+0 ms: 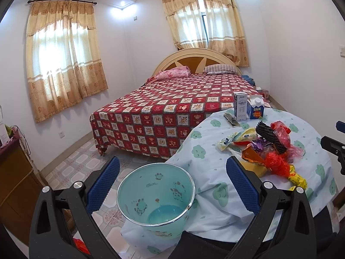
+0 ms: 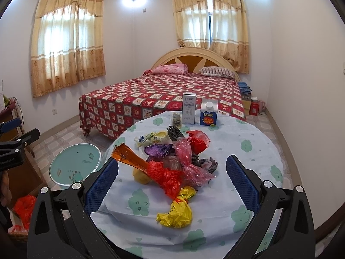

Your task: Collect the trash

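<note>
Two claws, both released and gripping nothing. Left claw (image 1: 172, 161) low over the floor, fingers spread either side of a teal bin (image 1: 151, 185), probably to steady it or draw it closer to the table edge. Bin upright, mouth open, bare inside, standing on the tiles just beside the round table (image 2: 248, 172) and partly against the hanging cloth: handy for dropping things straight down.

Right claw (image 2: 172, 160) above the near side of the table, fingers wide and pointed at a heap of wrappers (image 2: 170, 161) in the middle of the cloth. Wide spread suited to crumpled, springy film, and likely set that way ahead of closing on one piece. Nearest to it, a yellow wrapper (image 2: 176, 213), lying a little apart from the heap toward the near edge, so an easy first pick. Also an orange wrapper (image 2: 129, 157), sticking out of the heap on the bin side.

At the far edge, two cartons standing upright, a white carton (image 2: 189, 108) and a blue carton (image 2: 208, 113), just beside each other, with a dark packet (image 2: 175, 118) lying near them. Cannot tell whether full or empty, hence whether trash at all.

Nothing collected yet, judging by the bare bin. Risk ahead: thin plastic slipping from the fingers, or snagging a neighbour and dragging the cloth.
</note>
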`<state>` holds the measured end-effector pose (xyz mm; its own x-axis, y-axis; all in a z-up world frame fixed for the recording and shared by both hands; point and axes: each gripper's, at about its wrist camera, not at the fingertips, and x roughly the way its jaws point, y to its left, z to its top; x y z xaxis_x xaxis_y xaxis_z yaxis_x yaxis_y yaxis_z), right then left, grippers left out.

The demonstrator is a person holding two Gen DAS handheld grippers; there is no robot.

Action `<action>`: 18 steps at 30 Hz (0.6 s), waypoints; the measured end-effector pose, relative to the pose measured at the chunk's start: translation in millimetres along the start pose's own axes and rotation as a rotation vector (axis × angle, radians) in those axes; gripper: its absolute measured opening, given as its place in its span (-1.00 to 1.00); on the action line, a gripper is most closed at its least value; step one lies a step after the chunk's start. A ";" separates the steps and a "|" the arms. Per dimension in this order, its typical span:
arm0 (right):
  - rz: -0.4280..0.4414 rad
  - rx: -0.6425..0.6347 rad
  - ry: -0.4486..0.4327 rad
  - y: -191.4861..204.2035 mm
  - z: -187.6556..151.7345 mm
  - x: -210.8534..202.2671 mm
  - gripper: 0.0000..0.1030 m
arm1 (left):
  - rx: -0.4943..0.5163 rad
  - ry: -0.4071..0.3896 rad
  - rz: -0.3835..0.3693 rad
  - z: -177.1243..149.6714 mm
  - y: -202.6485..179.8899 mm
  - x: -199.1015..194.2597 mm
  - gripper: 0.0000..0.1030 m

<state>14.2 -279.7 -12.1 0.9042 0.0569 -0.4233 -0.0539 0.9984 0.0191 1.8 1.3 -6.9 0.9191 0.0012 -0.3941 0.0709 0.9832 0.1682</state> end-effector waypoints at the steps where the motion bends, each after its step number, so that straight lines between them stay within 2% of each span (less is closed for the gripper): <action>1: 0.000 0.001 0.000 0.1 0.0 0.0 0.91 | 0.002 0.000 0.000 -3.9 1.3 1.8 0.88; 18: 0.002 0.002 0.004 0.1 -2.2 1.2 0.91 | 0.006 0.002 0.003 -4.0 0.1 1.9 0.88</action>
<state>14.4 -279.6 -14.6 0.9024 0.0589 -0.4268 -0.0548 0.9983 0.0218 2.0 2.1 -11.2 0.9184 0.0042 -0.3956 0.0709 0.9820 0.1751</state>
